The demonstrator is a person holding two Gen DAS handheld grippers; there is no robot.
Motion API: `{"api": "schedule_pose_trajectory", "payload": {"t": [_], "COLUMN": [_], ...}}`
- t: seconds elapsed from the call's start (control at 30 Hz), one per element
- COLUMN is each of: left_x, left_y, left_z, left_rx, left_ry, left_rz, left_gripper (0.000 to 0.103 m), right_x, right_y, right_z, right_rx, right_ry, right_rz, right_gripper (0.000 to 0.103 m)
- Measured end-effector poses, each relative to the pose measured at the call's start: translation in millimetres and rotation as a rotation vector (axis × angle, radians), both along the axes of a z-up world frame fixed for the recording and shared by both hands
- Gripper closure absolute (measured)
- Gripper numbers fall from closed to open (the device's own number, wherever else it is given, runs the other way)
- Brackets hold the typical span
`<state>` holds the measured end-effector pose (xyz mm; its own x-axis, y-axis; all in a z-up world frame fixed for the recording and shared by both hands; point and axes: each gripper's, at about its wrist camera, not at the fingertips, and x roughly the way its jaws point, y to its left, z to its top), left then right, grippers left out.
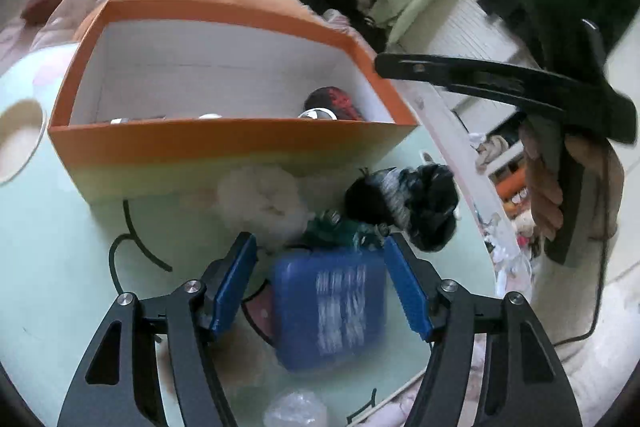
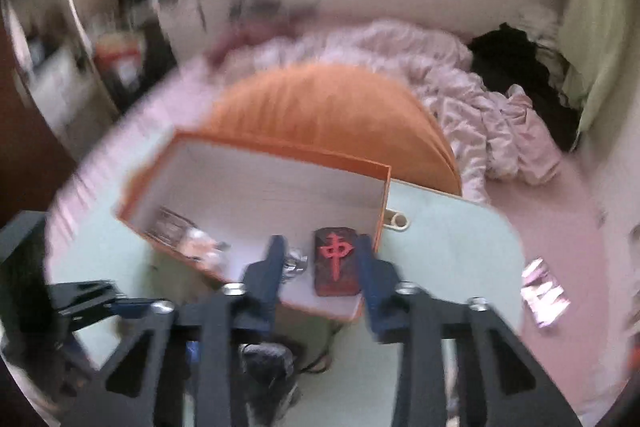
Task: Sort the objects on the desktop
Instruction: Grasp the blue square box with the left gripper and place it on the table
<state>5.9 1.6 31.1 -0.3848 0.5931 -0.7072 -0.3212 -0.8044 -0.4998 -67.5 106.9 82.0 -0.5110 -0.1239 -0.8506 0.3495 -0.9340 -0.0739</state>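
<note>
An orange box (image 1: 224,143) with a white inside stands on the pale green table (image 1: 60,267). My left gripper (image 1: 320,267) is open, its blue pads astride a blue box (image 1: 330,307) lying on the table, not touching it. A white fluffy ball (image 1: 260,203), a green trinket (image 1: 340,227) and a black-and-white scrunchie (image 1: 404,203) lie just beyond. My right gripper (image 2: 320,267) is open above the orange box (image 2: 256,195), over a dark tile with a red character (image 2: 335,261) that lies inside with a silver item (image 2: 294,263). The tile shows in the left view (image 1: 334,103).
An orange cushion (image 2: 332,111) and pink bedding (image 2: 480,99) lie behind the table. The right gripper's body and the holding hand (image 1: 560,163) hang at the table's right edge. A crumpled plastic bit (image 1: 296,407) lies near the front edge. A brown coaster (image 1: 20,139) sits far left.
</note>
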Motion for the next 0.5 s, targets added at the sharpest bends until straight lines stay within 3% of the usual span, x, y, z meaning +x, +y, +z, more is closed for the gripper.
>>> {"api": "schedule_pose_trajectory", "payload": {"t": [0.13,0.3,0.37,0.43,0.5], "left_x": [6,-5,-10,-8,-8], "left_y": [-15,-33,-35,-36,-38], "left_z": [11,10,10,11,12], "left_rx": [0.01,0.006,0.015,0.023,0.025], "left_ry": [0.057,0.058,0.049,0.047,0.054], "left_rz": [0.022,0.065,0.072,0.072,0.072], "left_gripper": [0.035,0.033,0.033,0.033,0.033], "right_x": [-35,-54,-59,-64,-65], "right_y": [-17,-23,-26,-32,-34], "right_z": [-30,-61,-62,-77,-87], "right_rx": [0.154,0.343,0.358,0.342,0.331], "right_ry": [-0.187,-0.27,-0.278,-0.378,-0.375], "right_rz": [0.029,0.016,0.004,0.026,0.037], "right_gripper": [0.079,0.078,0.07,0.061,0.062]}}
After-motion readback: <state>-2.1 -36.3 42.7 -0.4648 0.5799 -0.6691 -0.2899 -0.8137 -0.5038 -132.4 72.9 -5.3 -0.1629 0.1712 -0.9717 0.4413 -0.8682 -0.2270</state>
